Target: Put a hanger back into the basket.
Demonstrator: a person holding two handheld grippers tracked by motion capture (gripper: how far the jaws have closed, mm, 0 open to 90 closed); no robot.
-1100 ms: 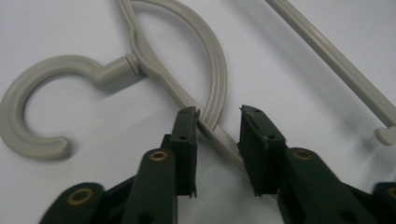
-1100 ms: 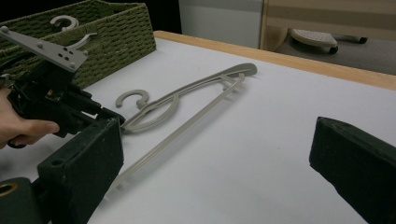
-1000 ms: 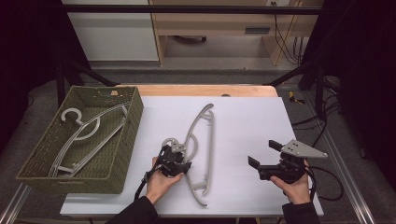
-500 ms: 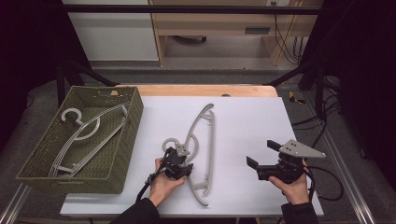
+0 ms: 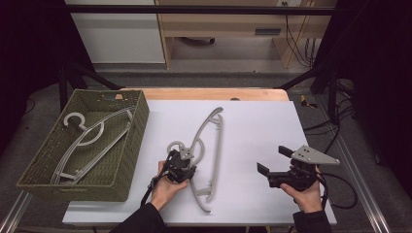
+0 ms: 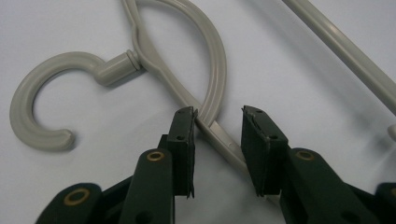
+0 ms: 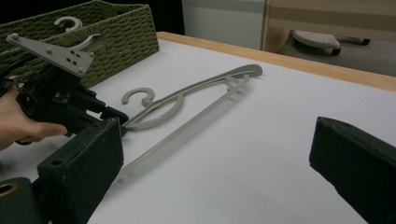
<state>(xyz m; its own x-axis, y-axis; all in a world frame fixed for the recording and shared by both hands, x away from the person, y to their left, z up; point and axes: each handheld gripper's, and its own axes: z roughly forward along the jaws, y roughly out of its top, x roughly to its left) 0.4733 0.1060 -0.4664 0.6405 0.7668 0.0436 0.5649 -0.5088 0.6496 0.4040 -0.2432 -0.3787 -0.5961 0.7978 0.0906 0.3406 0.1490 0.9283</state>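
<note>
Lying flat, the grey hanger (image 5: 206,150) runs lengthwise away, hook leftward.

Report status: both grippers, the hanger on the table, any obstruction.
Left gripper closing around hanger shoulder, pads not yet pressing. Right gripper open, holding nothing. Basket beside it holds another hanger; path unobstructed.

A hanger (image 5: 206,148) lies in the middle of the worktop (image 5: 257,121). A basket (image 5: 131,141) sits at the left of the frame with another hanger (image 5: 85,141) in it. The left tongs (image 5: 180,162) are at the first hanger's lower left part. The right tongs (image 5: 274,162) are at the lower right, well apart from it.
</note>
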